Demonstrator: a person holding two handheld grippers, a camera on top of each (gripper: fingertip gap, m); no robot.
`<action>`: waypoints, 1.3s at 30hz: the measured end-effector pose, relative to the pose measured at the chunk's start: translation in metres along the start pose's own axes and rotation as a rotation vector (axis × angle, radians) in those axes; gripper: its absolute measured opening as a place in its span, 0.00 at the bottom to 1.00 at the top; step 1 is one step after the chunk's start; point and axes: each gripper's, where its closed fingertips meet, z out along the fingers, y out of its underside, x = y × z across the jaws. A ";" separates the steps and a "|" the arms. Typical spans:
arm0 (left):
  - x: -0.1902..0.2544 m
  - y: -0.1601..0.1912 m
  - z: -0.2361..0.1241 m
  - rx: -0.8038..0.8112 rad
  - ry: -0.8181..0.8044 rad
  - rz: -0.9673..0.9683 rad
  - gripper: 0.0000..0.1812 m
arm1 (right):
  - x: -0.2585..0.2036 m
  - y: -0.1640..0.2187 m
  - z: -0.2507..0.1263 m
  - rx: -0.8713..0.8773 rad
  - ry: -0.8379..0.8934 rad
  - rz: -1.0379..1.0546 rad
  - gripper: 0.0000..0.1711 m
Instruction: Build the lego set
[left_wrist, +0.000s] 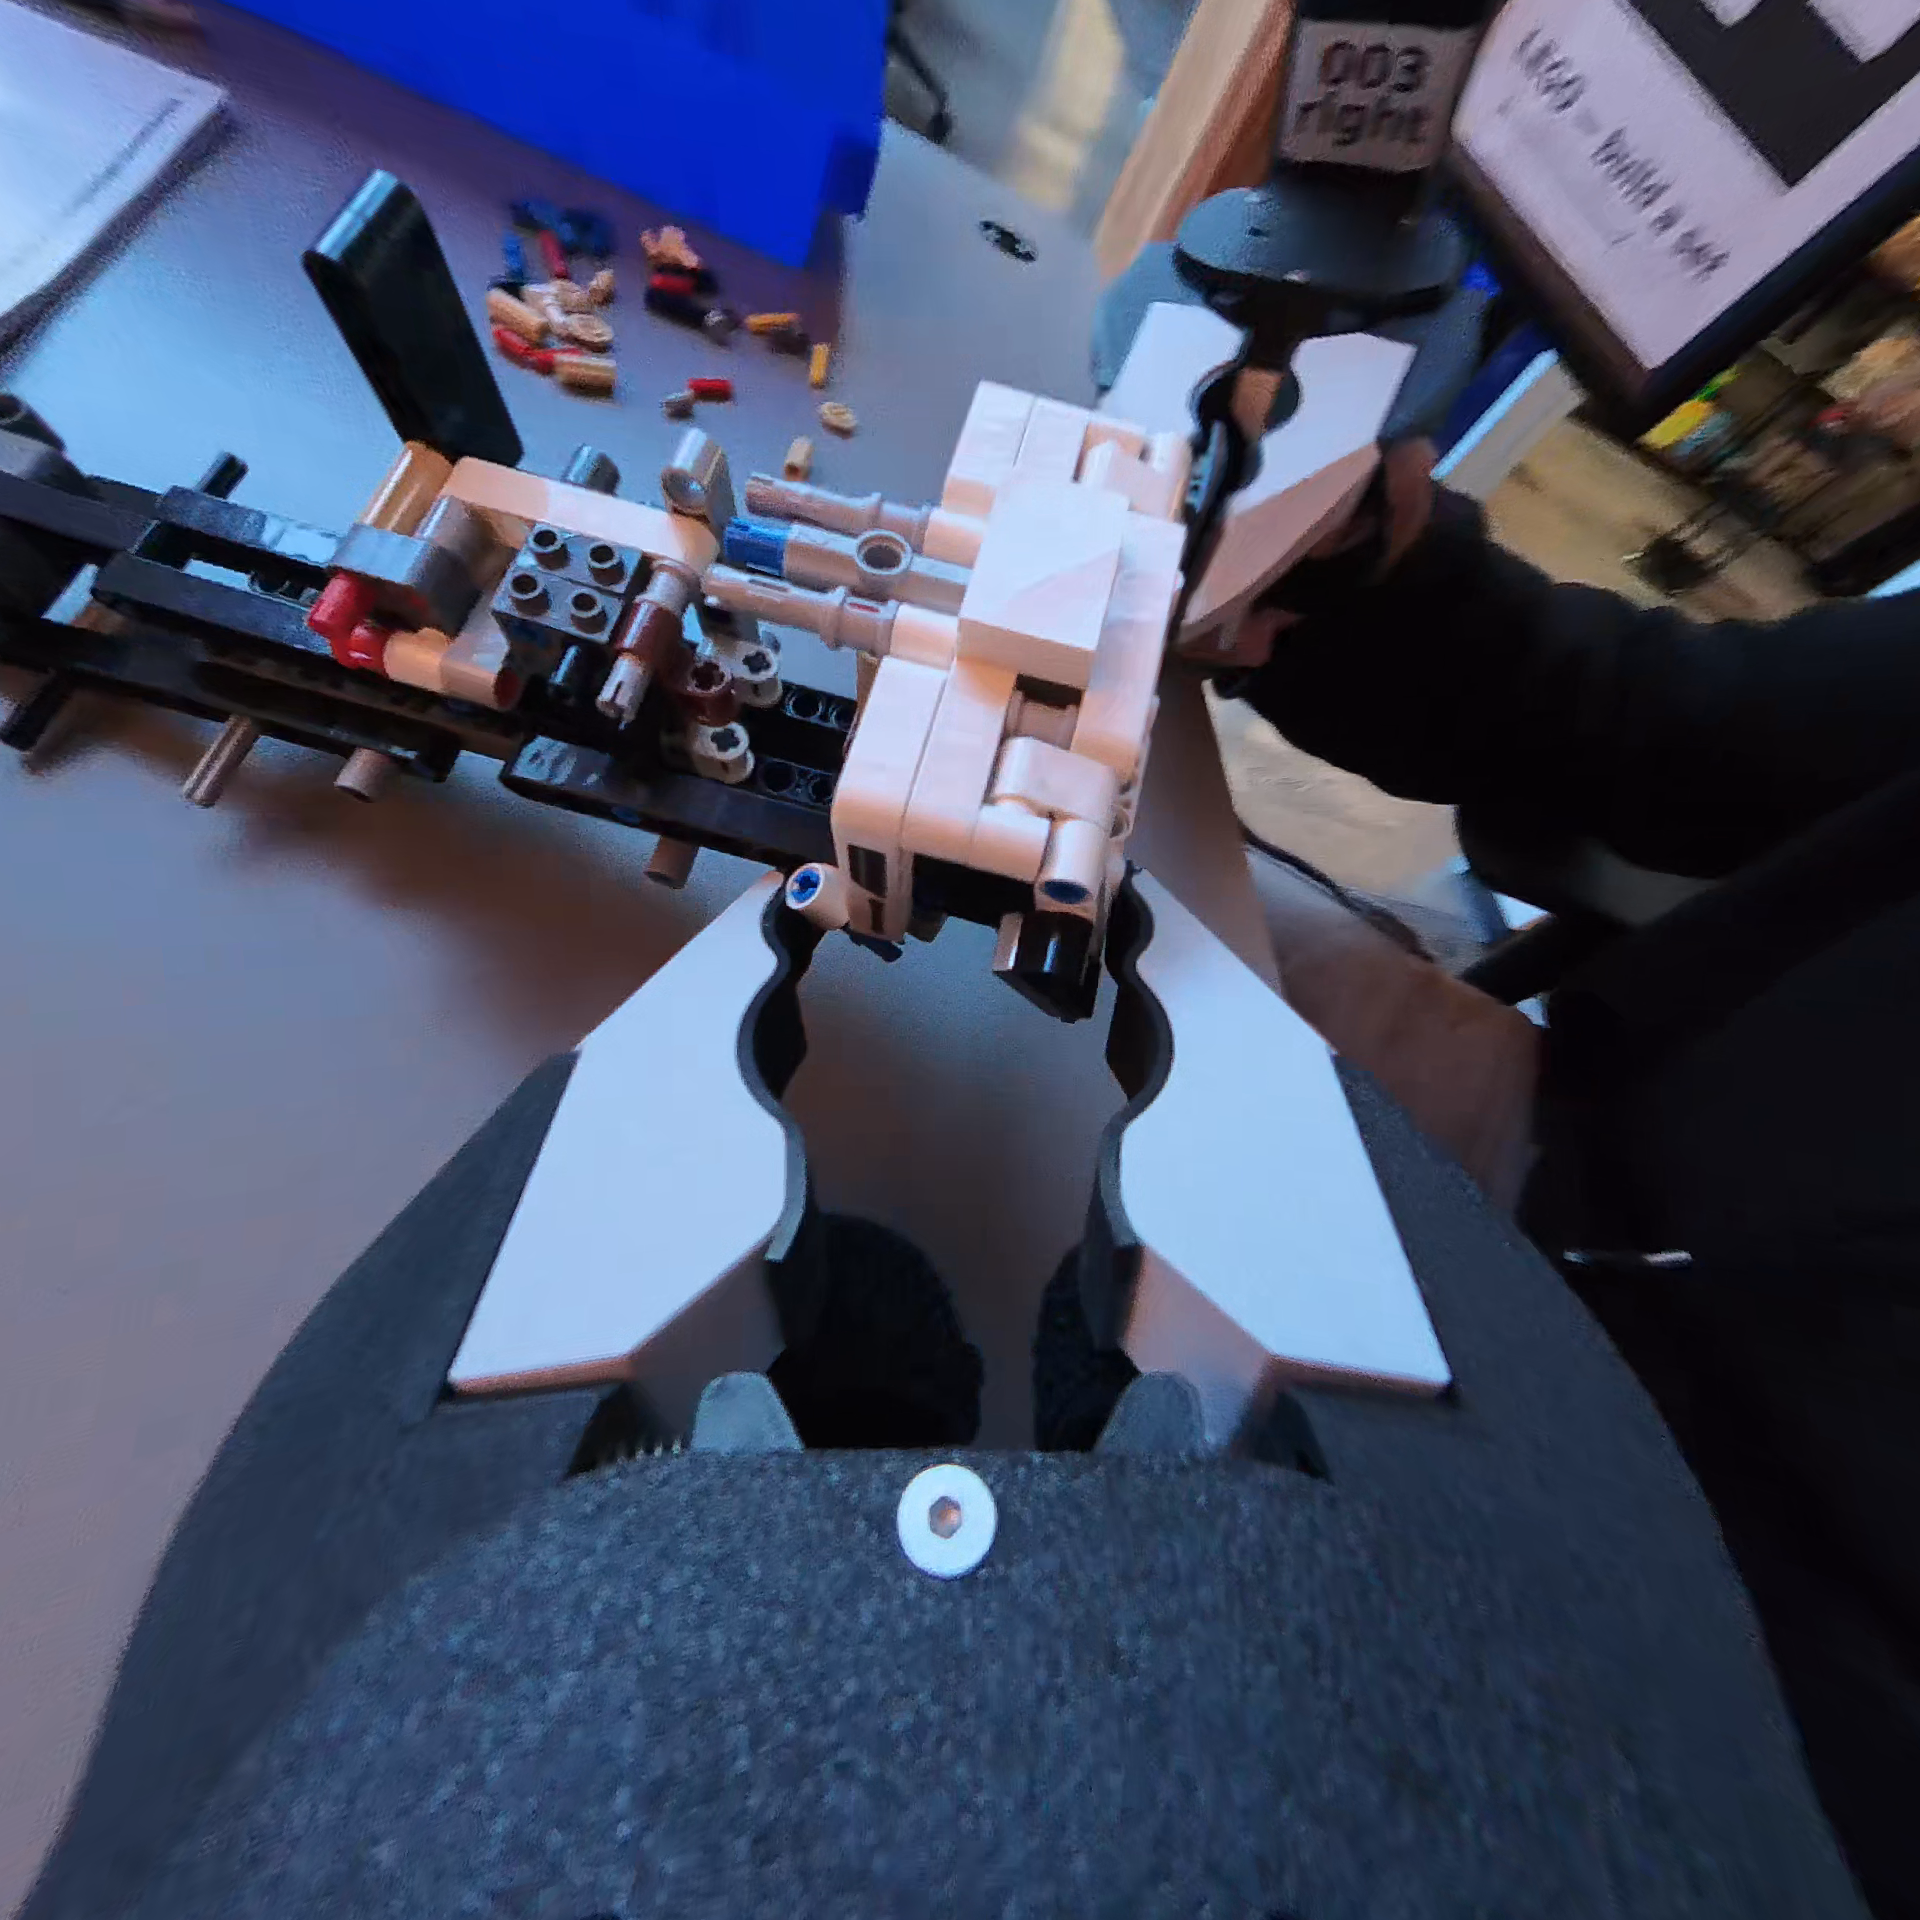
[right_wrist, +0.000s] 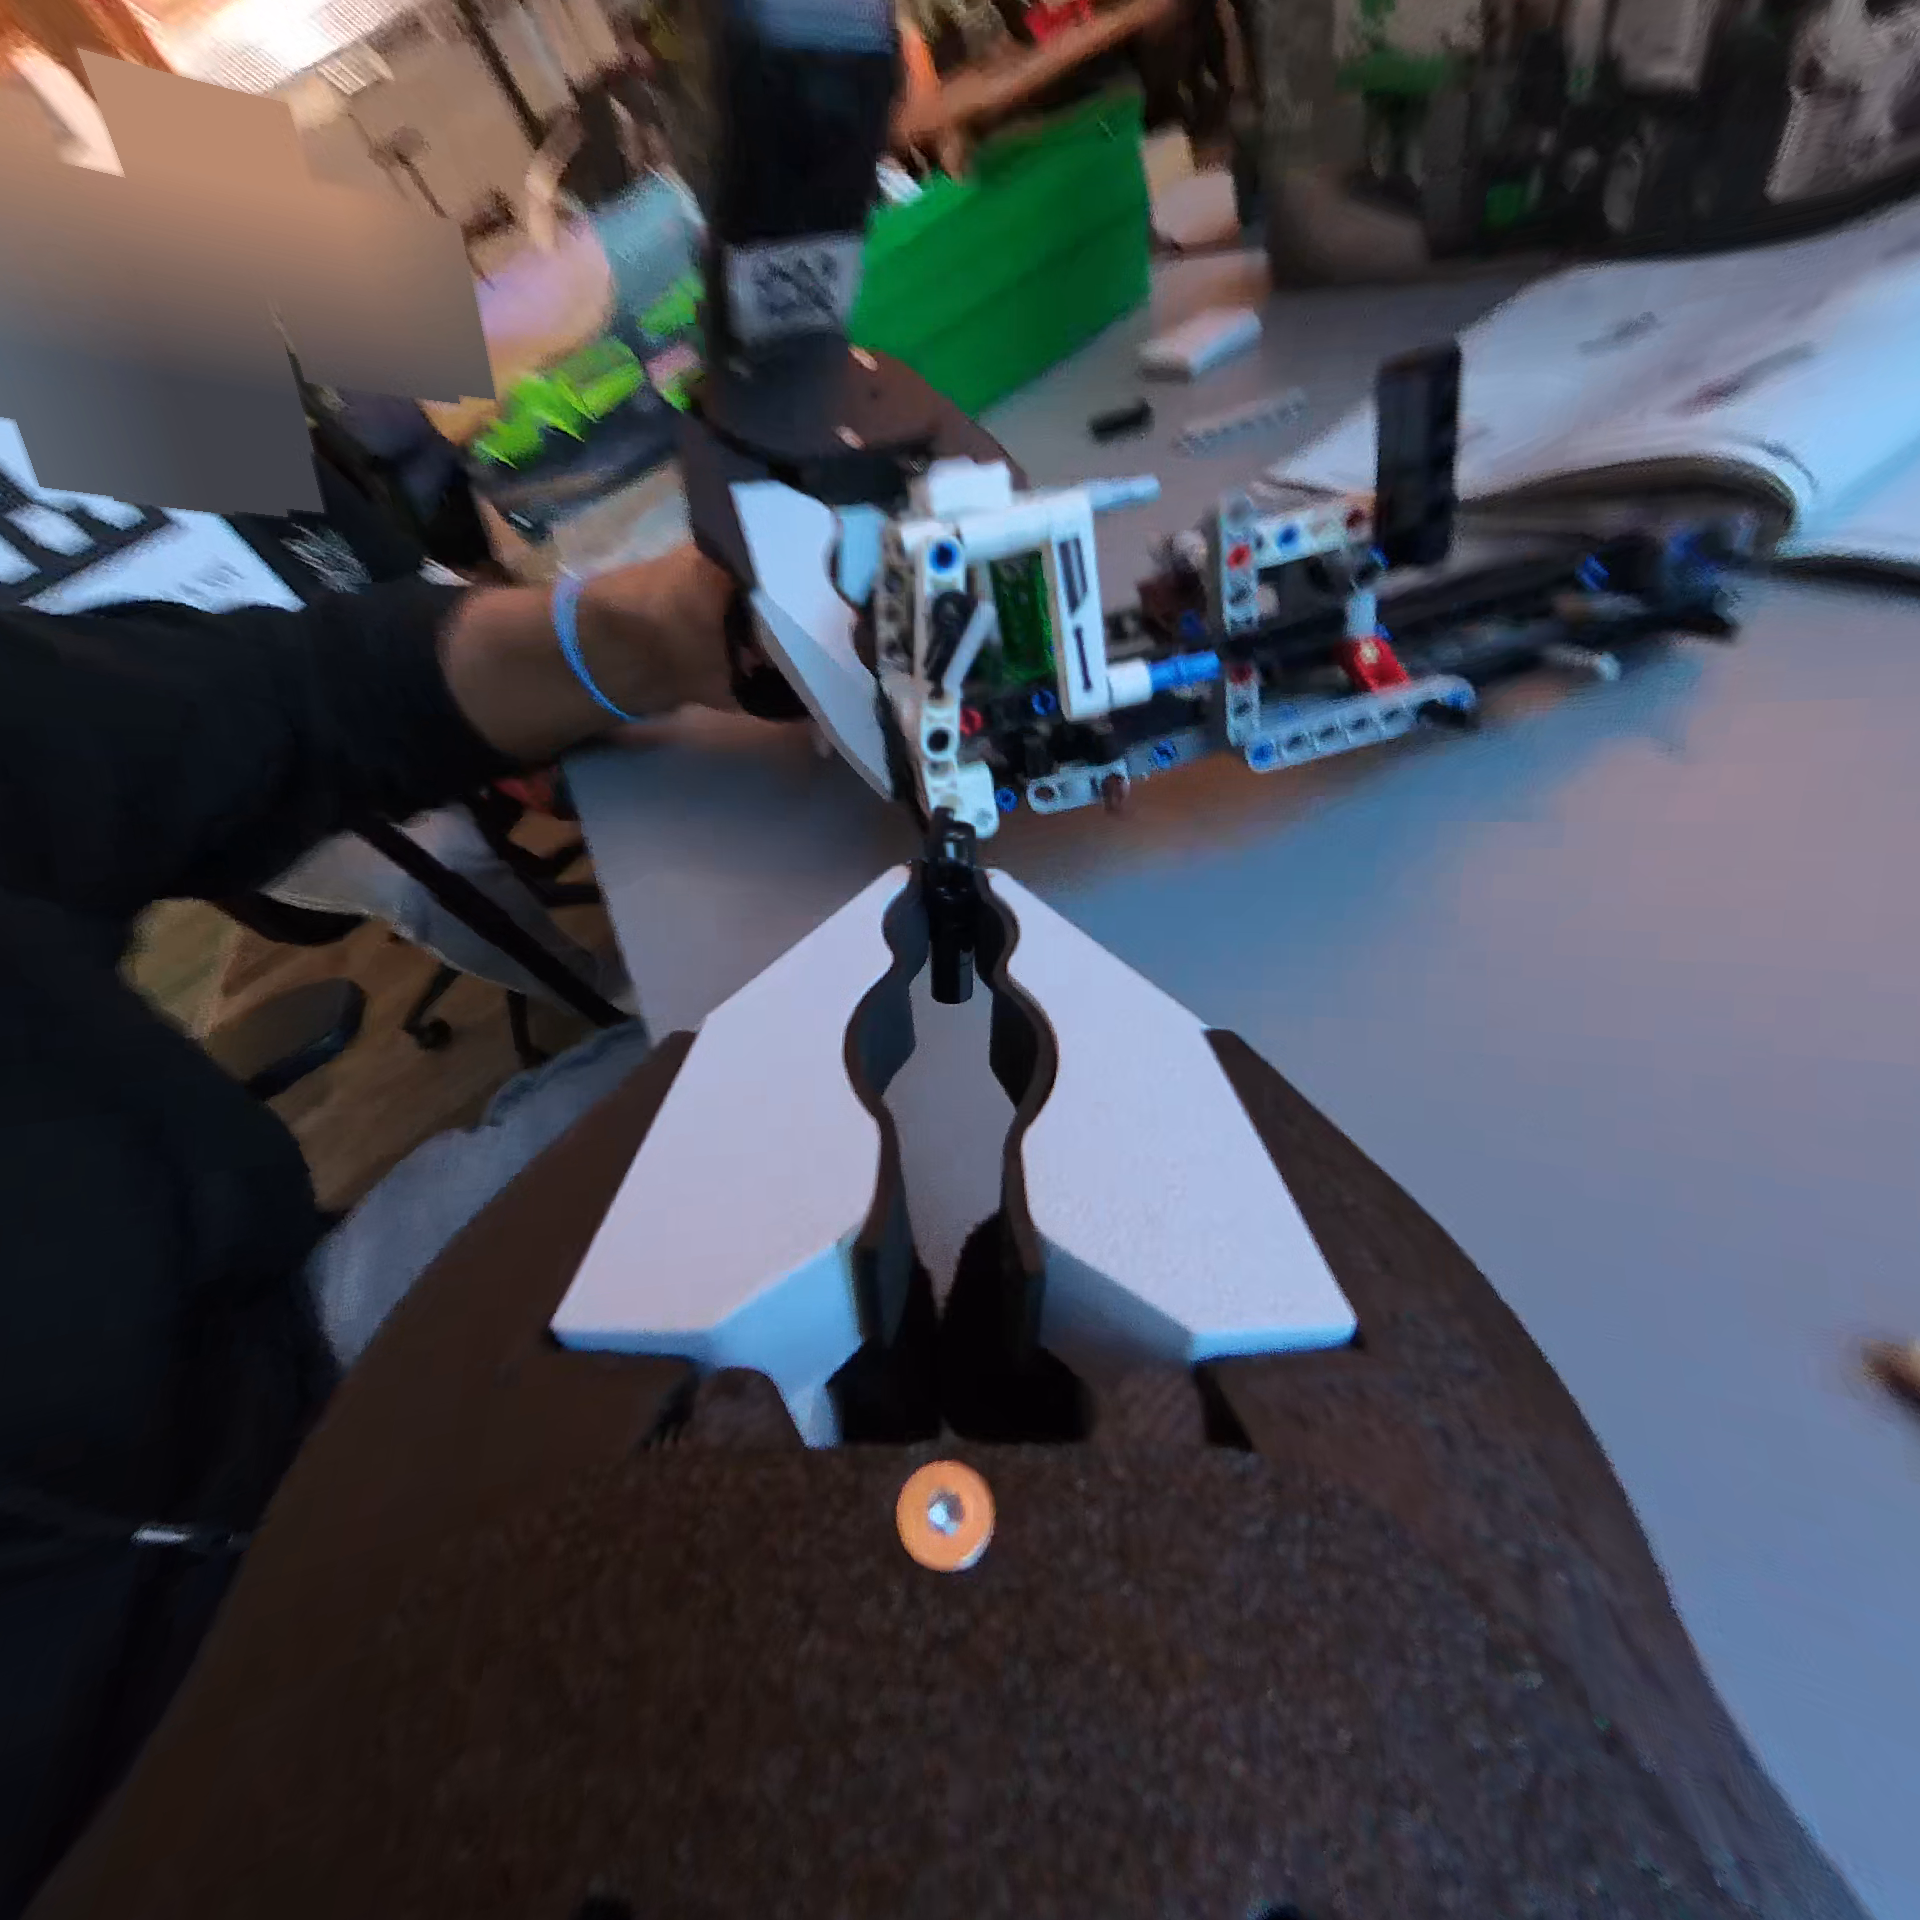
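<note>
The lego model (left_wrist: 1018, 582) is a long black frame with a white block section at its near end, lying across the grey table (left_wrist: 260, 1039). My left gripper (left_wrist: 956, 899) is shut on the end of that white section. In the right wrist view, the left gripper (right_wrist: 821, 634) holds the model (right_wrist: 1039, 613) from the left. My right gripper (right_wrist: 945, 883) is shut on a small black connector piece (right_wrist: 948, 940), whose tip touches the lower corner of the model's white beam. The right gripper also shows in the left wrist view (left_wrist: 1216, 468), at the far side of the white section.
Loose small pieces (left_wrist: 582, 322) lie beyond the model, before a blue bin (left_wrist: 623, 94). A black flat panel (left_wrist: 410, 322) stands upright by the frame. An open instruction booklet (right_wrist: 1662, 384) and a green bin (right_wrist: 997, 281) are at the back. A person's sleeved arm (right_wrist: 260, 707) is on the left. Spacing between my two grippers at the tips: around 7 centimeters.
</note>
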 end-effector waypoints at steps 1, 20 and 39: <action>0.003 0.000 -0.001 0.009 0.030 -0.002 0.31 | -0.004 -0.006 0.001 0.024 -0.033 0.005 0.04; 0.005 0.006 0.000 -0.010 0.093 -0.060 0.29 | -0.006 0.002 0.022 -0.067 -0.102 -0.095 0.04; 0.002 0.004 0.006 0.016 0.022 -0.081 0.29 | -0.004 0.008 0.023 -0.097 -0.086 -0.050 0.04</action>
